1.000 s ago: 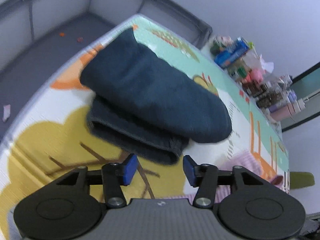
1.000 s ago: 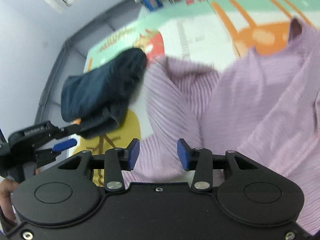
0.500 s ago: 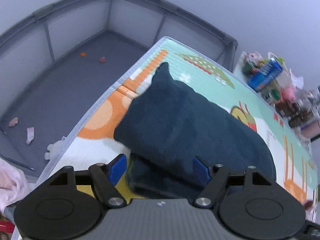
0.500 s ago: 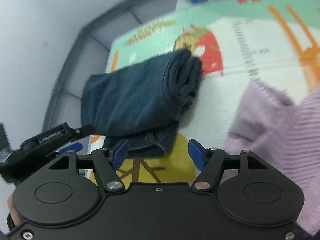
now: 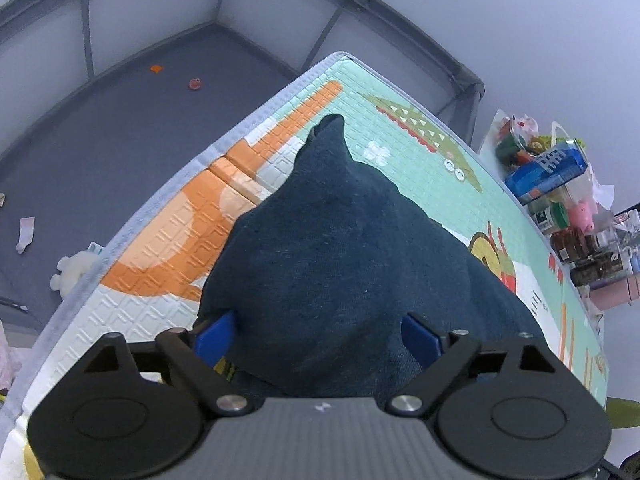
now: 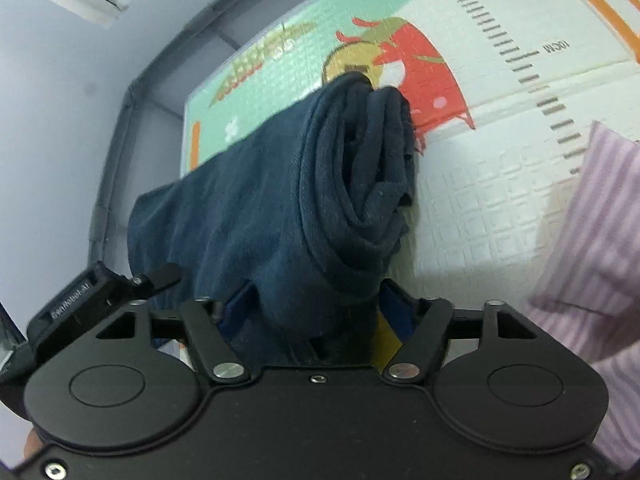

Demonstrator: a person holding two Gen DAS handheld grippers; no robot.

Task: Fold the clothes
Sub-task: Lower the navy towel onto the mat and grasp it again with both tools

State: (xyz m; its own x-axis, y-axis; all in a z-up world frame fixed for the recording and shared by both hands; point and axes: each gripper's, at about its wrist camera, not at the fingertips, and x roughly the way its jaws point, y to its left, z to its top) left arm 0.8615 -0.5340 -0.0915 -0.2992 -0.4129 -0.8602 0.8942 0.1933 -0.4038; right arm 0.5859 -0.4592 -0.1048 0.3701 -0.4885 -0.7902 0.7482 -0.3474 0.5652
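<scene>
Left wrist view: the left gripper (image 5: 318, 334) straddles the near end of a folded dark blue garment (image 5: 348, 248) lying on a patterned play mat (image 5: 160, 240); its jaws are opening, blue pads flanking the cloth without clearly pressing it. Cluttered toys (image 5: 560, 200) sit past the mat's far edge.

Right wrist view: the right gripper (image 6: 316, 304) has the garment's (image 6: 280, 208) rolled end between its closing jaws; whether the pads press yet cannot be told. A lilac striped garment (image 6: 592, 240) lies just beside, at right.
</scene>
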